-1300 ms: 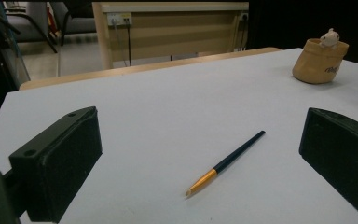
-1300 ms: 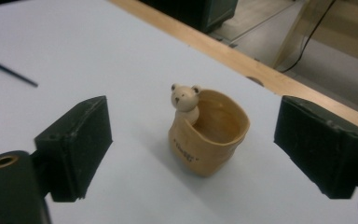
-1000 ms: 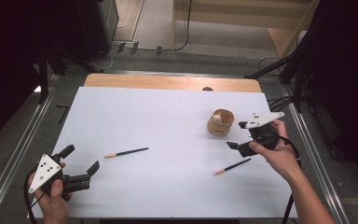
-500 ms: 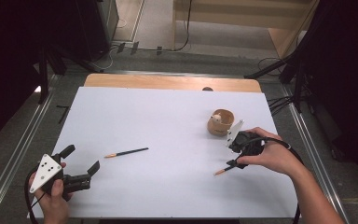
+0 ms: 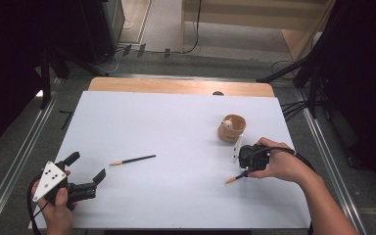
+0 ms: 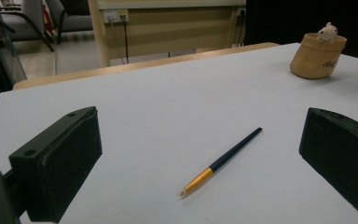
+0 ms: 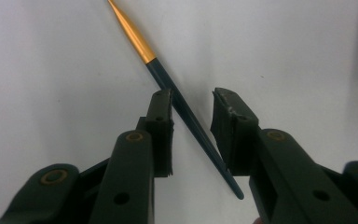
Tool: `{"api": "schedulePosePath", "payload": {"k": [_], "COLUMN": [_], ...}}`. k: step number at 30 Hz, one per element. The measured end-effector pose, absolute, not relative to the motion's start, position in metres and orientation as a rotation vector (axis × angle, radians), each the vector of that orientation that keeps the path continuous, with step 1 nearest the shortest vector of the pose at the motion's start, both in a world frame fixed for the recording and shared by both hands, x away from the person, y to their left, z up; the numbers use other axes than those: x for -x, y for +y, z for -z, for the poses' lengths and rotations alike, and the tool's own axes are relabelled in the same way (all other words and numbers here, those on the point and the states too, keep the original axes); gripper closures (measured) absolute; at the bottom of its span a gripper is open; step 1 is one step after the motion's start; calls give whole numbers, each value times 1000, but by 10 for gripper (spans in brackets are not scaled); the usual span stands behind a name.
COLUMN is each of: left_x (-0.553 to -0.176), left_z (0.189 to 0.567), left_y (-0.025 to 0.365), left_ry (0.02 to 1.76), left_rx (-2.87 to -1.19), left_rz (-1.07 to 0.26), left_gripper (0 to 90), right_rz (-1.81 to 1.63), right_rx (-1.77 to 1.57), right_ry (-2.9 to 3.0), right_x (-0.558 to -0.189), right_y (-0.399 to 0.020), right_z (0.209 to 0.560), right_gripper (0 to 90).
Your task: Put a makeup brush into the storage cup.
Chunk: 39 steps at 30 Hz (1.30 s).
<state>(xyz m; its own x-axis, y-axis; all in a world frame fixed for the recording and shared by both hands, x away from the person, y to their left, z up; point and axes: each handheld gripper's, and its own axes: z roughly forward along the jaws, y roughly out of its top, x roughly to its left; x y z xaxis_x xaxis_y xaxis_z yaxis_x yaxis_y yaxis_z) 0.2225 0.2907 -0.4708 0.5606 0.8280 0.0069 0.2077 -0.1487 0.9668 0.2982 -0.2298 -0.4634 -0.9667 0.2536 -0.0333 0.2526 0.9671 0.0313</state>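
Desk (image 5: 176, 122) covered by a white sheet is seen from above, with a strip of bare wood left showing along its far edge. Two pencil-like sticks with dark shafts and gold tips are laid on the sheet. One dark stick (image 5: 133, 160) is placed left of centre, well apart from everything else; in the left gripper view it (image 6: 223, 160) is seen lying flat on the sheet ahead of the jaws, its gold tip turned toward the camera. The left gripper (image 5: 85, 172) is held in the person's left hand (image 5: 58, 205) near the front left corner of the desk, and its jaws are spread wide apart with nothing between them.

The right gripper (image 5: 242, 169) is held in the right hand (image 5: 279, 164) at the right side of the desk and is lowered over the second stick (image 5: 236, 177). In the right gripper view the jaws are set partly apart, astride the dark shaft of that stick (image 7: 177, 100), which is crossed diagonally between them; the left pad is seen just beside or touching the shaft, the right pad is clear of it, and the stick is not clamped. Its gold tip is pointed away beyond the jaws.

A small tan pot (image 5: 231, 129) with a little pale figure in it is stood just behind the right gripper; it (image 6: 318, 55) is seen at the far right in the left gripper view
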Motion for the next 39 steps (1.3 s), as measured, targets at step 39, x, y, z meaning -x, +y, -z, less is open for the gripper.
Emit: {"api": "schedulePosePath", "payload": {"k": [39], "left_x": [-223], "left_z": [472], "left_y": [289], "left_ry": [880], "left_rx": [-1682], "left_rz": [-693], "left_gripper": [0], "right_rz": [-3], "right_rx": [-321], "right_ry": [3118], "right_x": [-298], "right_y": [-228], "right_z": [474], "right_gripper": [850]}}
